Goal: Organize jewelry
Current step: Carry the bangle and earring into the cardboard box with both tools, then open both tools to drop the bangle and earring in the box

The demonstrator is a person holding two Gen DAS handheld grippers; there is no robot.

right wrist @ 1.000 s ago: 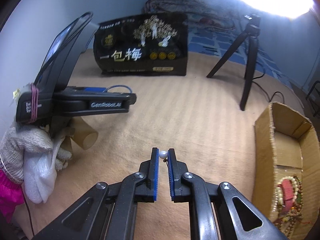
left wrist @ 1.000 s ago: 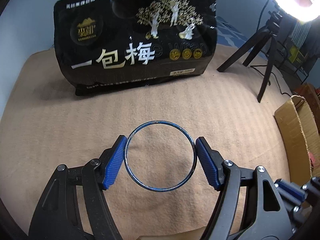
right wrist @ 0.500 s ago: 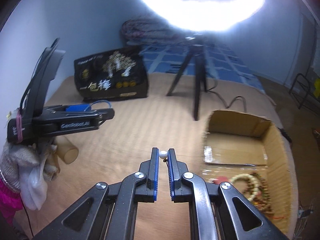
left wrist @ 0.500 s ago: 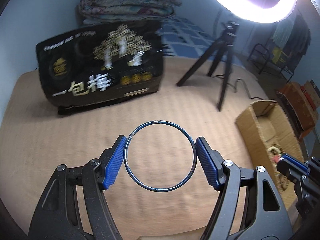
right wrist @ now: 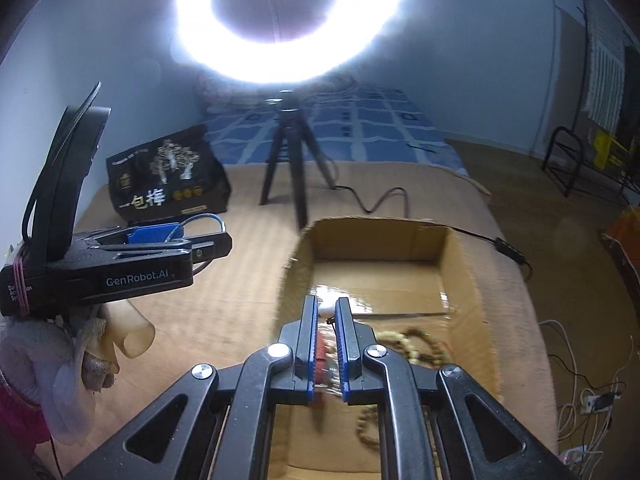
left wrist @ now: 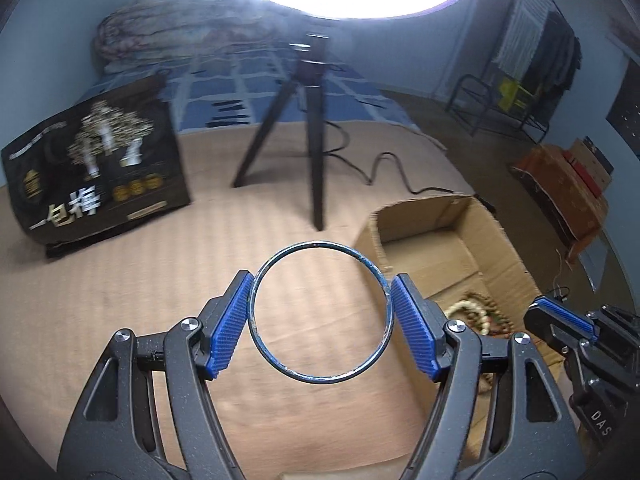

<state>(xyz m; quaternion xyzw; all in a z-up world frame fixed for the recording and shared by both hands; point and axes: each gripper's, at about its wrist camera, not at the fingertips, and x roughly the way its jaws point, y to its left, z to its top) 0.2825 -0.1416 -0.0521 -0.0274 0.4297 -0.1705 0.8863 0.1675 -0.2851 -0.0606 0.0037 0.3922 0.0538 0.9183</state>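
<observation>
My left gripper [left wrist: 320, 312] is shut on a thin blue metal bangle [left wrist: 256, 320], held above the tan blanket just left of an open cardboard box [left wrist: 452, 208]. The box holds beaded bracelets [left wrist: 472, 312]. My right gripper [right wrist: 327, 308] is shut on a small white pearl earring [right wrist: 326, 307] and hangs over the near part of the box [right wrist: 460, 280], above the beaded bracelets [right wrist: 416, 336]. The left gripper also shows at the left of the right wrist view [right wrist: 208, 246], and the bangle [right wrist: 216, 218] sticks out of it.
A black snack bag [left wrist: 96, 168] stands at the back left. A black tripod [left wrist: 308, 140] with a bright ring light [right wrist: 288, 20] stands behind the box, its cable trailing right. A small translucent cup [right wrist: 134, 330] lies under the left hand.
Both grippers have swung right toward the box. The right gripper, earlier over the blanket, is over the box with the pearl earring. The left keeps the bangle.
</observation>
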